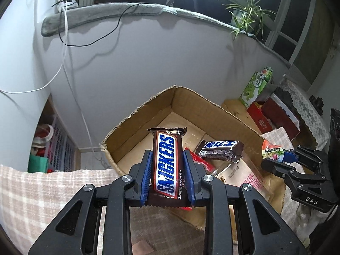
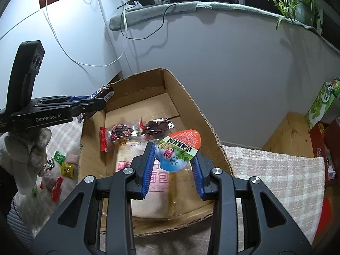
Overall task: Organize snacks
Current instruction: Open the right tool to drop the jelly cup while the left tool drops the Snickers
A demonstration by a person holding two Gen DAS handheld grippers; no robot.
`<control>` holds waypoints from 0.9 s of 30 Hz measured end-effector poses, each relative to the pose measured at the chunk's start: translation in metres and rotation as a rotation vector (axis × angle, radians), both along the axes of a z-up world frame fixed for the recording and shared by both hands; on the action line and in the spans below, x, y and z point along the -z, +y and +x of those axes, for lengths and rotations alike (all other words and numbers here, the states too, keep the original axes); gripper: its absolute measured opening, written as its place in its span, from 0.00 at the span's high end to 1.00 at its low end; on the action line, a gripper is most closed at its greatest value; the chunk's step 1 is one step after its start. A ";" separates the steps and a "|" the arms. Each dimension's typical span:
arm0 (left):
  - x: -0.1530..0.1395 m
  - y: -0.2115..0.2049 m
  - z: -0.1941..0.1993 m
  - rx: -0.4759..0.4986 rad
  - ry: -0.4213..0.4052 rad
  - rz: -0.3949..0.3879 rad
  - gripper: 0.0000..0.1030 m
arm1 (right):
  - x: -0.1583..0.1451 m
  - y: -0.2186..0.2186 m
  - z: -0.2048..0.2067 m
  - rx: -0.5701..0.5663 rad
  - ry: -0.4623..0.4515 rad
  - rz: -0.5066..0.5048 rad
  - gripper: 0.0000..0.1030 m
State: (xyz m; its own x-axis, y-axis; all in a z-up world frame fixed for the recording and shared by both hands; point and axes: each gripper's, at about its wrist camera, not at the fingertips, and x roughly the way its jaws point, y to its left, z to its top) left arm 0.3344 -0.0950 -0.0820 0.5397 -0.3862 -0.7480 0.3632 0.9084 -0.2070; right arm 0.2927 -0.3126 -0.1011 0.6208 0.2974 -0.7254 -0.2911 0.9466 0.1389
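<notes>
Your left hand-held gripper (image 1: 167,176) is clamped on a Snickers bar (image 1: 167,165) and your right hand-held gripper (image 2: 173,167) on a jelly cup (image 2: 179,150), both above the cardboard box (image 2: 191,106).

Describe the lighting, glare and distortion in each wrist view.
Left wrist view: sharp, the Snickers bar evenly lit, strong lamp glare at the top, fisheye bending the windowsill. Right wrist view: equally sharp, cable shadows on the wall, black vignetted corners.

Glossy plastic wraps the Snickers bar (image 1: 167,165); beneath it the cardboard box (image 1: 214,110) is matt, rough-edged; beside the box, a woven checked cloth (image 2: 274,170).
</notes>
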 end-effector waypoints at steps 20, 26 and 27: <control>-0.022 0.006 -0.018 -0.012 -0.031 -0.006 0.44 | -0.022 0.006 -0.020 -0.009 -0.051 -0.003 0.28; -0.041 0.017 -0.045 -0.027 -0.079 -0.003 0.44 | -0.032 0.021 -0.044 -0.040 -0.069 -0.012 0.28; -0.044 0.019 -0.052 -0.027 -0.092 0.003 0.44 | -0.035 0.025 -0.050 -0.048 -0.074 -0.015 0.28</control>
State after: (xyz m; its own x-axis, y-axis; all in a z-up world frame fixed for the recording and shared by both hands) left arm 0.2824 -0.0757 -0.0378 0.6163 -0.3688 -0.6958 0.3560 0.9186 -0.1715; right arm 0.2424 -0.2878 -0.0663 0.6583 0.3176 -0.6825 -0.3450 0.9331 0.1015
